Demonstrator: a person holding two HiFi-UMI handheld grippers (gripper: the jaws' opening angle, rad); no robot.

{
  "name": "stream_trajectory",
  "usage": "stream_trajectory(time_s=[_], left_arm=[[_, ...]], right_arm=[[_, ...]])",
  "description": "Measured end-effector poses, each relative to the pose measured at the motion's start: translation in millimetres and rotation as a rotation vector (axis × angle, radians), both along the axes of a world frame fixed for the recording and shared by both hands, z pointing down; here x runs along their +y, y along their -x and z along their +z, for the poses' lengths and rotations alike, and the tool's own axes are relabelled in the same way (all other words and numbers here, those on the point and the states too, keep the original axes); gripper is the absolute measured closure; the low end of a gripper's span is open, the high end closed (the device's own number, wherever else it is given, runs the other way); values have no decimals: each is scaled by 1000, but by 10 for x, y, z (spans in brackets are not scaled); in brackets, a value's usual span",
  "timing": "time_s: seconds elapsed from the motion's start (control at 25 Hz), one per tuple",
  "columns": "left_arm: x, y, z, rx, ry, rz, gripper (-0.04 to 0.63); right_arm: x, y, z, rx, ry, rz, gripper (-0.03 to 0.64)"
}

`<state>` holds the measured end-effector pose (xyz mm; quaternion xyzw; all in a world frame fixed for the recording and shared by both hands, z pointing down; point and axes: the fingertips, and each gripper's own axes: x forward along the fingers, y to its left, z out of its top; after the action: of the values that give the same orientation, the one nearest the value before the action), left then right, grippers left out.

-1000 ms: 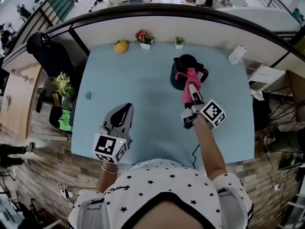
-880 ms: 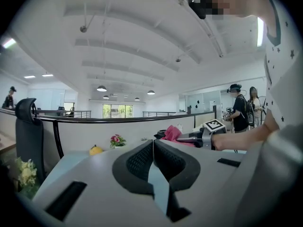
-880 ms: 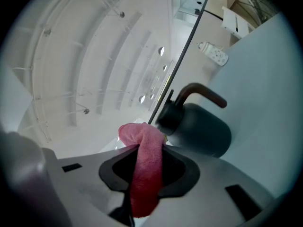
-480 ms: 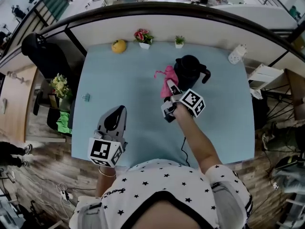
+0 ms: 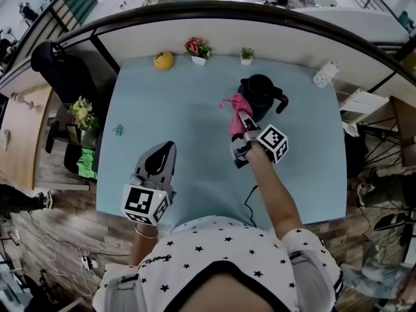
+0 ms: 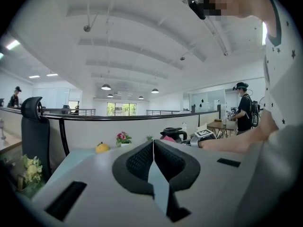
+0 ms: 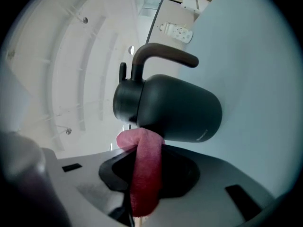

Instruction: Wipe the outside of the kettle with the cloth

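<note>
Change: half a second ago the right claw [image 5: 244, 119] held the cloth [image 5: 236, 107] out clear of the kettle [image 5: 261, 91], to its left. Now both have come back to the right, and the cloth's top lies against the kettle's left flank.
A second ago: the cloth hung over the kettle's near face instead.
Left side: the left claw [image 5: 166, 152] stays lower left of centre, barely shifted.
Kettle, place: upright on the pale blue surface [image 5: 188, 116], upper right of centre in the head view.
Kettle, look: matte black, with a rounded body, a lid on top and a curved handle that sticks out to the lower right. The right gripper view shows a tiny pale mark low on its wall.
Cloth: pink, bunched into a narrow strip. It runs from the jaws up to the kettle's body, where its folded end touches.
Right claw: clenched on the cloth, which fills the gap between the jaws in its own view.
Left claw: jaws pressed together with nothing between them, pointing up the frame and well apart from the kettle.
Back edge: a yellow fruit [image 5: 164, 60], a flower pot [image 5: 197, 49] and a small plant [image 5: 246, 56] stand in a row along the top of the surface. A white power strip [image 5: 325, 75] lies at its upper right corner.
Near edge: a dark cable [image 5: 250, 200] trails under the right forearm.
</note>
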<state>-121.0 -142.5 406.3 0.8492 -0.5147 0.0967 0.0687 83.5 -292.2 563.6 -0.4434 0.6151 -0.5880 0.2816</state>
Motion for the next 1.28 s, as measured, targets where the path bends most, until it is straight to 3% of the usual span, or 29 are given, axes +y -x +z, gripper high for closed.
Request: stream_trajectory(time_s=[0.4,0.96,1.28], left_arm=[[76,-203,11,-9,7,27,565],[39,-251,51,-12,19,11,566],[2,-251,41,-7,13,10,565]], right_arm=[[225,-535,3,34,13,10,522],[46,-1332,118,51,20,187,522],[8,-1405,128,60,21,203,522]])
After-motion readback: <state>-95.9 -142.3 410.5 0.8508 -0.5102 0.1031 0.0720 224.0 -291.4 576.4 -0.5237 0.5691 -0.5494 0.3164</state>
